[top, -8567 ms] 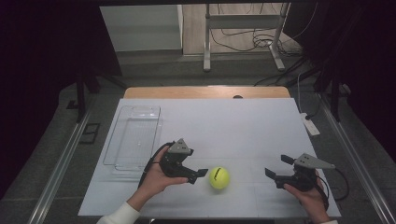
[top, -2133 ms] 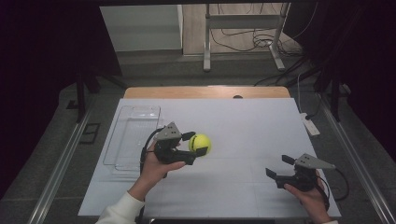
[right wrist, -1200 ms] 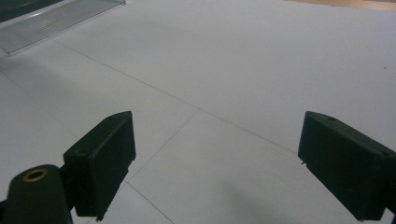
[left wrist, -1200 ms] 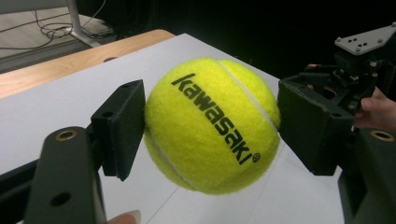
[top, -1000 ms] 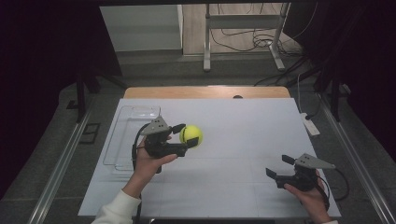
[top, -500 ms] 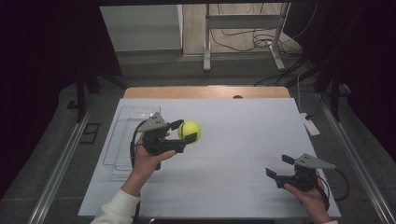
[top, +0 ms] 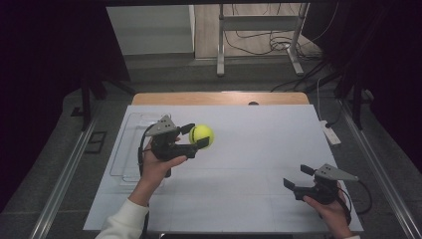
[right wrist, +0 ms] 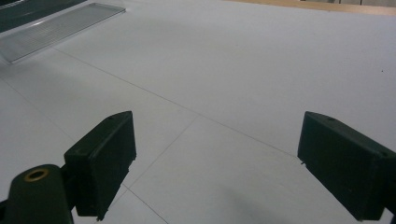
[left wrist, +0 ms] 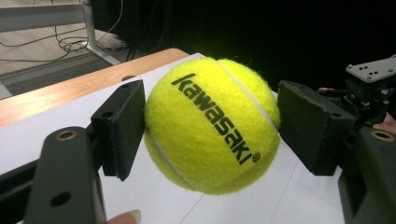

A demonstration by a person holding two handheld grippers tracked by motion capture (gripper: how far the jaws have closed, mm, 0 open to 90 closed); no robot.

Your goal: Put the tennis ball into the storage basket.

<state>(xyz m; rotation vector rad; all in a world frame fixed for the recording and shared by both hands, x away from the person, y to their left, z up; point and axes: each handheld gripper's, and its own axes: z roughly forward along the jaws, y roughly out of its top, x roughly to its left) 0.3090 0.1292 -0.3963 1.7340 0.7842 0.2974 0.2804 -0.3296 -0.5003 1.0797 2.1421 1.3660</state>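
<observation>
Clamping the tennis ball [top: 201,135], left claw [top: 196,137] hangs above the table [top: 259,149]; right claw [top: 297,178] gapes.

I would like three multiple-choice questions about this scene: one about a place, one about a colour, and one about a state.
1. Where is the clear tray?
A. At the person's left side of the white table top
B. At the far right corner
C. Under the right hand-held gripper

2. What colour is the tennis ball?
A. Orange
B. Yellow-green
C. White

3. How is the right hand-held gripper?
A. Shut on the ball
B. Shut on a cable
C. Open, with nothing between its jaws

Answers:
1. A, the high view shows the tray beside the left hand-held gripper, at the left edge of the table top.
2. B, the left gripper view shows a yellow-green ball with black letters.
3. C, the right gripper view shows the jaws wide apart over bare table.
</observation>
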